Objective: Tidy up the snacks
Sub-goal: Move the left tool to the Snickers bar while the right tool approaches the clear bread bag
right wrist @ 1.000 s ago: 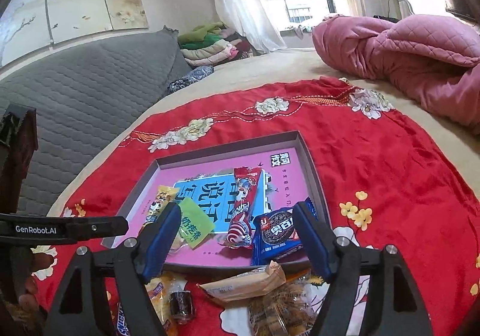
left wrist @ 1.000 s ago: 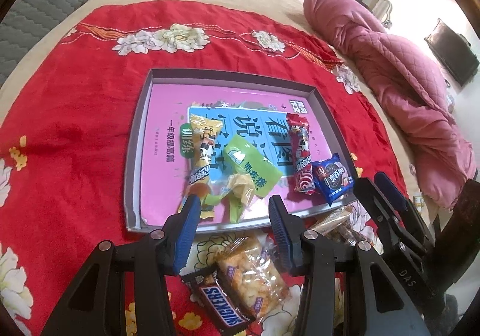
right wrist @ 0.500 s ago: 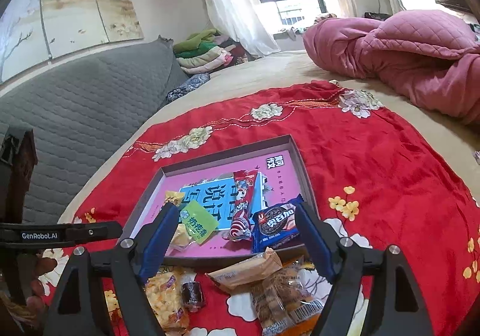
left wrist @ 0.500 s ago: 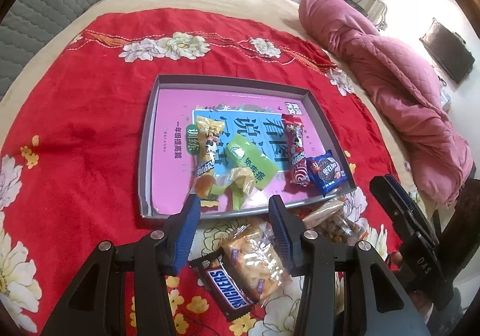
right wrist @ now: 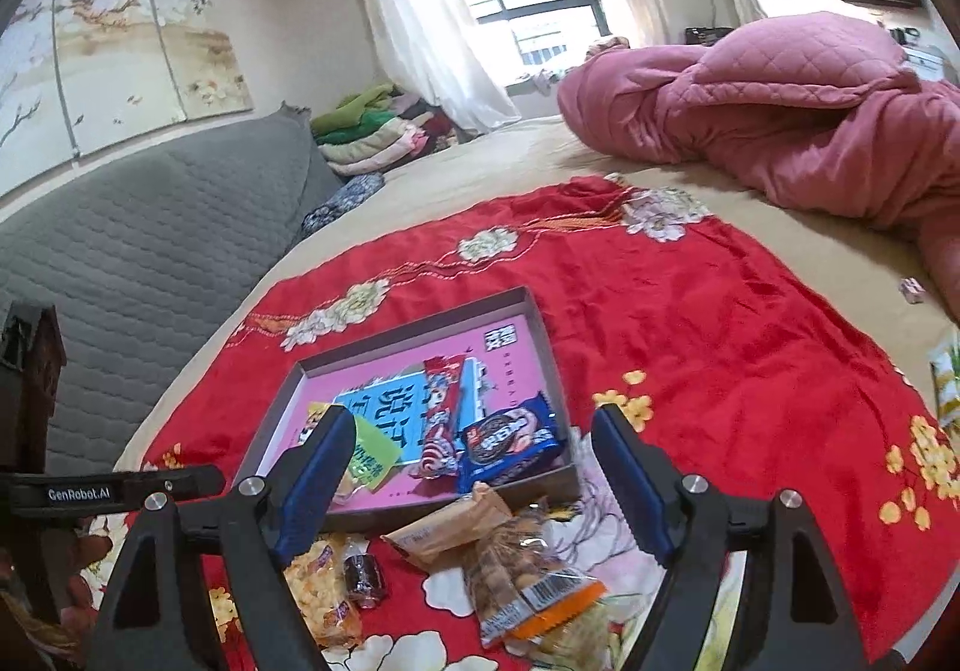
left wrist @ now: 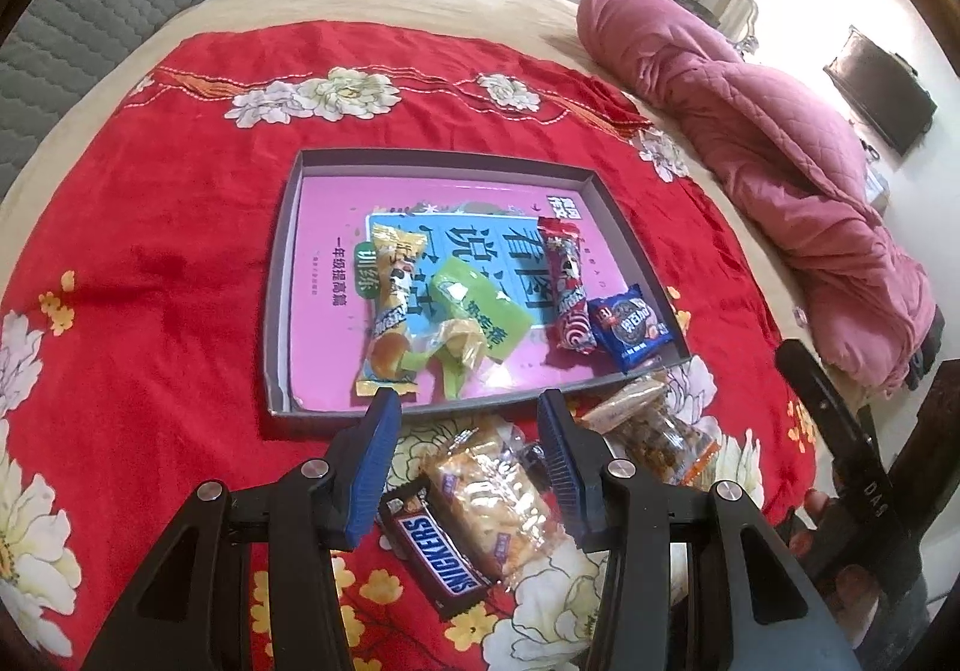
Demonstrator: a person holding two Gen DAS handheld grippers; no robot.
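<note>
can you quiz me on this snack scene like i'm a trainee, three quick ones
1. True or false: the Snickers bar lies inside the tray.
2. Which snack sits nearest the tray's right wall? A) blue cookie pack B) green packet C) yellow wrapper
3. Fill in: the left gripper and the right gripper are both ____, holding nothing.

Key: 1 false, it lies on the red cloth in front of the tray. 2 A. 3 open.

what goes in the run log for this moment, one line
left claw open over Snickers bar | right claw open, empty | blue cookie pack in tray
</note>
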